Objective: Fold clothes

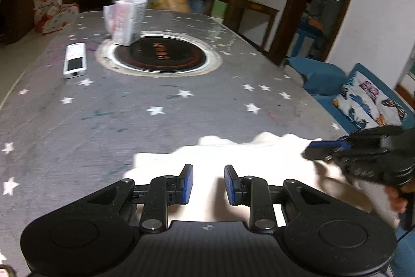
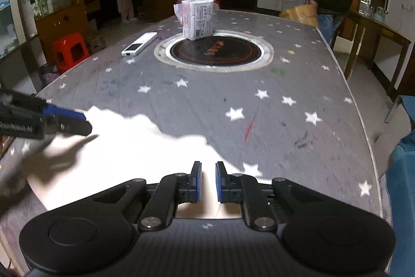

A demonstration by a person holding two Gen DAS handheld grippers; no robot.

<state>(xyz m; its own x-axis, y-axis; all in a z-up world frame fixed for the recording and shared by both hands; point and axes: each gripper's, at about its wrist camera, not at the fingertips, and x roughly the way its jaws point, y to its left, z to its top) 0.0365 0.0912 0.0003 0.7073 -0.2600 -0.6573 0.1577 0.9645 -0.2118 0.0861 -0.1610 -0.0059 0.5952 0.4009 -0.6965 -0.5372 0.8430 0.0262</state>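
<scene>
My left gripper [image 1: 208, 184] stands spread, with nothing between its blue pads, poised over the near part of the white garment [image 1: 233, 155]. My right gripper [image 2: 208, 182] has its jaws closer together, but a gap shows and no cloth is pinched. The garment lies rumpled at the near edge of the star-patterned table [image 2: 233, 95], overexposed, so seams are hard to read. I judge it light, soft and floppy; it will sag, so I would take an edge or corner in each gripper. Beyond sit a remote [image 1: 75, 60], a wrapped package [image 1: 127, 21] and the round inset burner [image 1: 160, 53].
</scene>
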